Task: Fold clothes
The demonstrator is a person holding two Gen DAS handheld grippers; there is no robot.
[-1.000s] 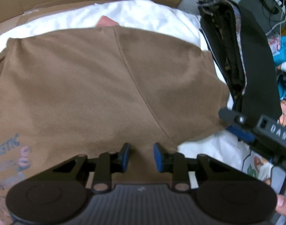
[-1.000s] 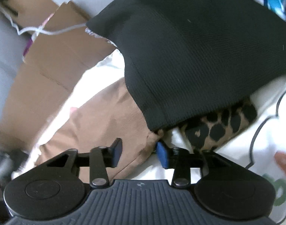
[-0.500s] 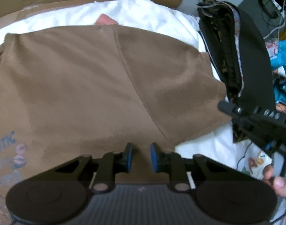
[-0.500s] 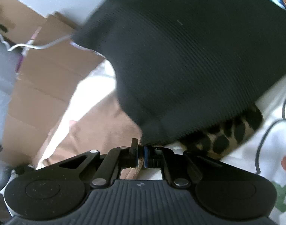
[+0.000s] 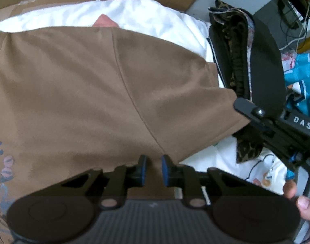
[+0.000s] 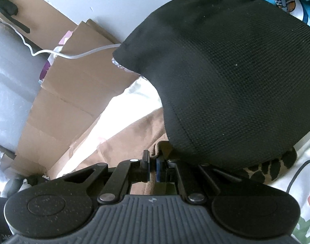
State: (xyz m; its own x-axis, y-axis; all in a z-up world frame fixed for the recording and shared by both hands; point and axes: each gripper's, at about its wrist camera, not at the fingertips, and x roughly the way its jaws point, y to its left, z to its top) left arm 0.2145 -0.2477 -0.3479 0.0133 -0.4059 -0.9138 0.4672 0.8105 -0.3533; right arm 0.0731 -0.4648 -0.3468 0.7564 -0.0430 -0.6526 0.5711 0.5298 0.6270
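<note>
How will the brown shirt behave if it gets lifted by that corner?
The brown shirt will probably go floppy: it lies in soft folds with a crease across it. It looks light, likely a thin knit. Expect the rest to drag over the white sheet and maybe snag the black stack, whose edge overlaps the corner.

Shirt (image 5: pixel 94 93) on sheet (image 5: pixel 134 18), clothes stack (image 5: pixel 246 61) to its right
</note>
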